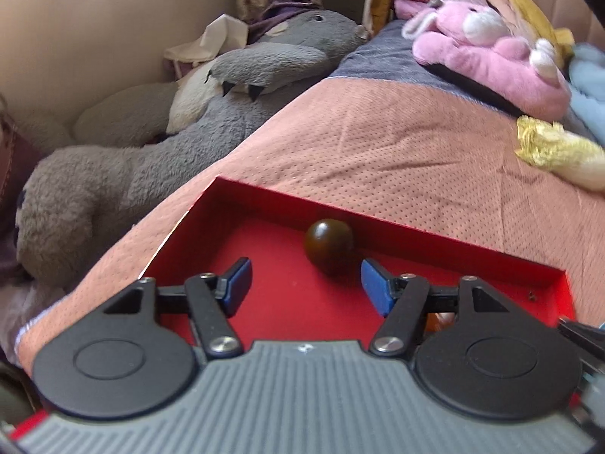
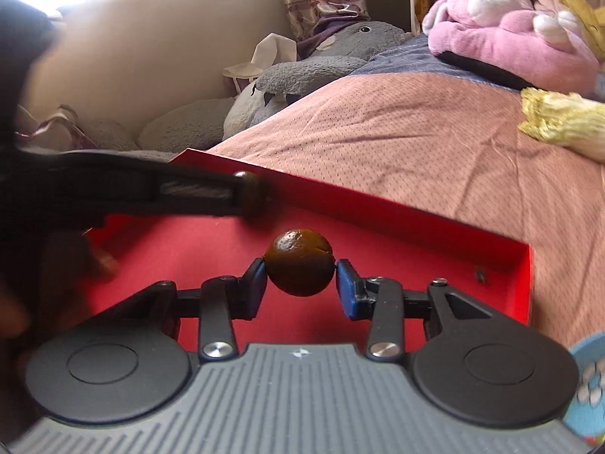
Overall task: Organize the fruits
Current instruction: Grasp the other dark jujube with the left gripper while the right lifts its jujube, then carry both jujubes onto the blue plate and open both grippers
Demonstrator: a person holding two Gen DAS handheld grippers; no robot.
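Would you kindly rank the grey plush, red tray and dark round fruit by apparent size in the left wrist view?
1. Red tray, though it sits nearest the camera.
2. Grey plush, close behind.
3. Dark round fruit, clearly smallest.

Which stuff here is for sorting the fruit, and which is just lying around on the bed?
For the job: red tray, dark round fruit, brown fruit in the right tool, left tool.
Just lying about: grey plush, pink plush, pink blanket.

We see smooth matt red tray (image 1: 378,223), glossy dark fruit (image 1: 329,246), dimpled pink cloth bedspread (image 1: 397,151), fuzzy grey plush (image 1: 124,174), ribbed grey plastic hand-held gripper (image 1: 305,285).
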